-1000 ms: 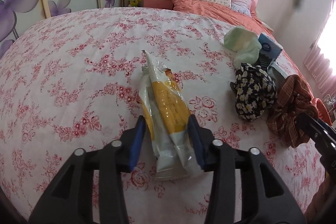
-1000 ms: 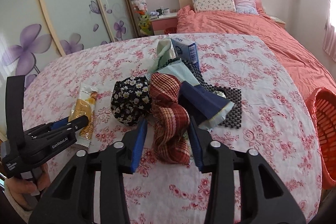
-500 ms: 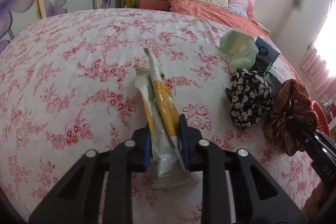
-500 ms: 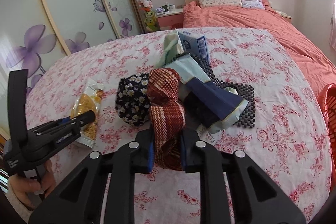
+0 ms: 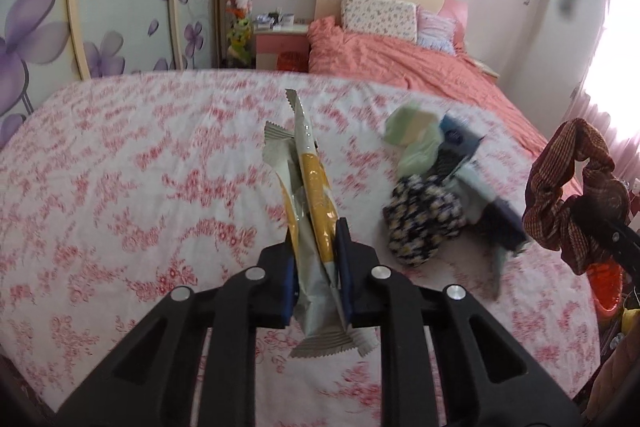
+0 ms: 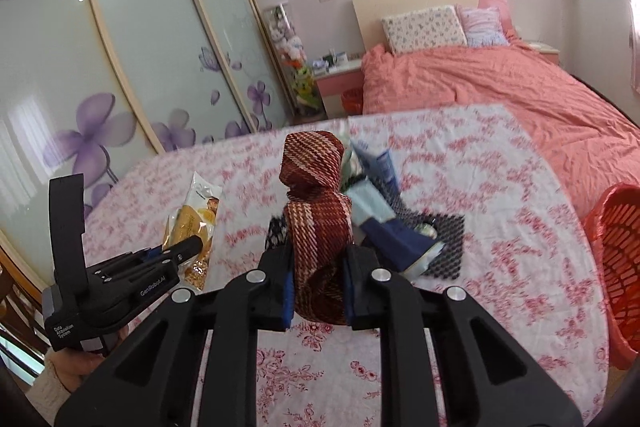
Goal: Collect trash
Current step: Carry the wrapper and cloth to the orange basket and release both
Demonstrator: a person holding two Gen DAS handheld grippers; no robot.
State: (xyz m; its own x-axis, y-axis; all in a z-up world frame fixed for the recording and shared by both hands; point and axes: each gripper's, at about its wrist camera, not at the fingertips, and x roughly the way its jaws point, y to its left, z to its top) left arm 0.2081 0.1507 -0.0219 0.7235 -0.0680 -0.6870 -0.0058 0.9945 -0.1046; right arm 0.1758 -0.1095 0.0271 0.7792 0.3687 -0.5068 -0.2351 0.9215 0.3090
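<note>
Above floral tablecloth (image 5: 120, 187), snack wrapper (image 5: 310, 195) between left fingers (image 5: 344, 247), clamped.

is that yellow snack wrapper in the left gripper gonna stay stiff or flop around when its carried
The snack wrapper is pinched near its lower end by the left gripper, yet stands up unsupported, so probably fairly stiff and light. Its creased middle suggests it may buckle under a harder squeeze. The glossy film looks slippery, so it might slide.
</note>
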